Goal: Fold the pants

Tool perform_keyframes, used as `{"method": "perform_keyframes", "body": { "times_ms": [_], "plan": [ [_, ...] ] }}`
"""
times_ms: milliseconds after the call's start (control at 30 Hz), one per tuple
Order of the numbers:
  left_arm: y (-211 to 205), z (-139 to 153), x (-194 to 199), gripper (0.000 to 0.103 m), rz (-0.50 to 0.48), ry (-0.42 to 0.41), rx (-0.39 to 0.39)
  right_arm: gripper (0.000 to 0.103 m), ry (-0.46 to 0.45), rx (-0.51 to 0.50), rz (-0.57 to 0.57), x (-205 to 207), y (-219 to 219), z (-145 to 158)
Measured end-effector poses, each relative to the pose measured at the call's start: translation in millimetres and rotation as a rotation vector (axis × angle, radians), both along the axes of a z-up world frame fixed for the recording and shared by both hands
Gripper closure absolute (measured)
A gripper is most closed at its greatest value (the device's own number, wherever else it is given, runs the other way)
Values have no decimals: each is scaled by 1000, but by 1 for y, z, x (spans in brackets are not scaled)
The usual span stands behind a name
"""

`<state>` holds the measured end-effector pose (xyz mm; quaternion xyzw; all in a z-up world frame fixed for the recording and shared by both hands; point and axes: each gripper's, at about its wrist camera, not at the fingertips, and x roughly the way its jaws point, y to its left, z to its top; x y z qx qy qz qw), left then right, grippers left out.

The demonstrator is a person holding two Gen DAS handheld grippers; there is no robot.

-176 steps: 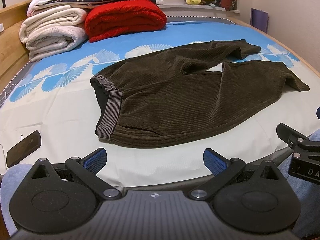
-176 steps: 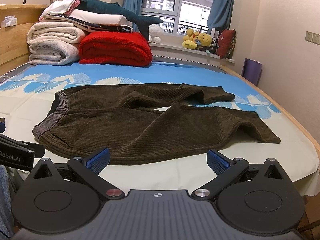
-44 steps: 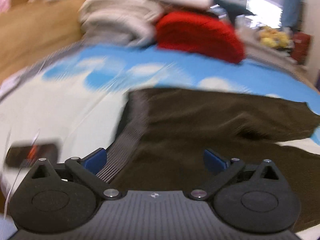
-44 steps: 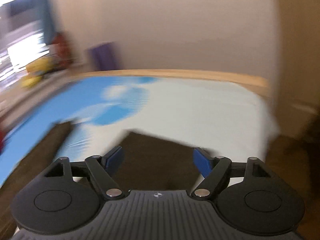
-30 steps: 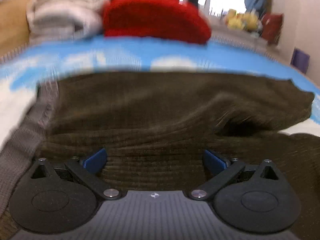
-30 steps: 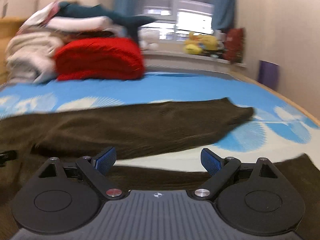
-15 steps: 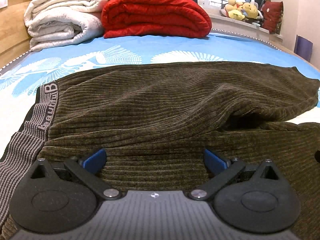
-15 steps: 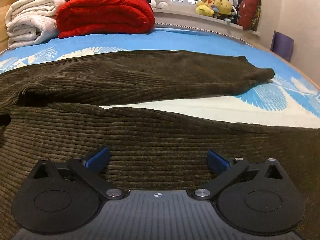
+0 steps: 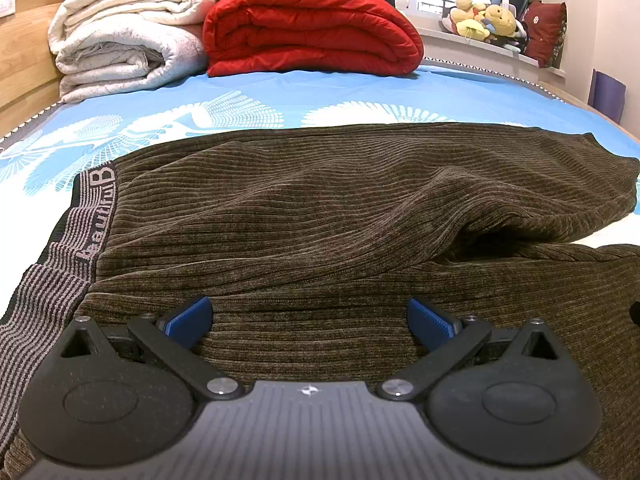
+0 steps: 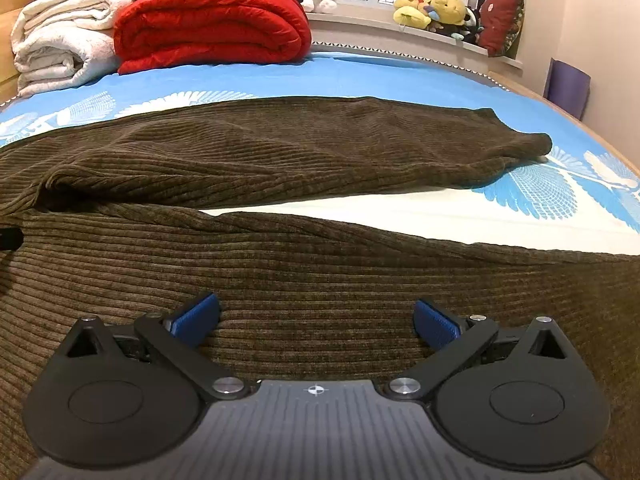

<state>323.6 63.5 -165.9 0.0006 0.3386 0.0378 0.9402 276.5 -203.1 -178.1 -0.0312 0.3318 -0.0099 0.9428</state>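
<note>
dark brown corduroy pants [image 9: 320, 208] spread flat on bed [image 9: 280, 100], over blue-and-white patterned sheet; grey striped waistband [image 9: 60, 280] with lettering at left of left wrist view, two legs running off to the right. far leg [image 10: 320, 144] and near leg [image 10: 320, 272] parted by a wedge of bare sheet in right wrist view, meeting at the crotch toward the left; cuff of far leg resting on the sheet at right.

left hand-held gripper [image 9: 310, 316] low over the seat of the pants, just right of the waistband; jaws spread wide, blue pads [image 9: 188, 318] down at the cloth, fabric lying between them but not pinched. whether pads touch the cloth: cannot tell.

right hand-held gripper [image 10: 316, 318] low over the near leg; jaws just opened further, now fully apart, blue pads [image 10: 436, 324] at the corduroy with only flat cloth between them, nothing grasped.

at the head of the bed: folded red quilt [image 9: 312, 28], beside rolled white blankets [image 9: 120, 40], both well apart from the pants. plush toys [image 10: 432, 10] and a dark red cushion [image 10: 500, 20] on the window ledge beyond. wooden headboard [image 9: 20, 60] at far left.
</note>
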Motion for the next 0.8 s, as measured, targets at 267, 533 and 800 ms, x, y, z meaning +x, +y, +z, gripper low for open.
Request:
{"method": "perform_keyframes", "body": {
  "times_ms": [267, 533, 800],
  "plan": [
    [0, 0, 0, 0, -2, 0, 0, 1, 7, -6, 6, 2, -1, 1],
    [0, 0, 0, 0, -3, -1, 0, 1, 14, -9, 3, 4, 1, 1],
    [0, 0, 1, 0, -6, -1, -1, 1, 15, -4, 3, 4, 1, 0]
  ]
}}
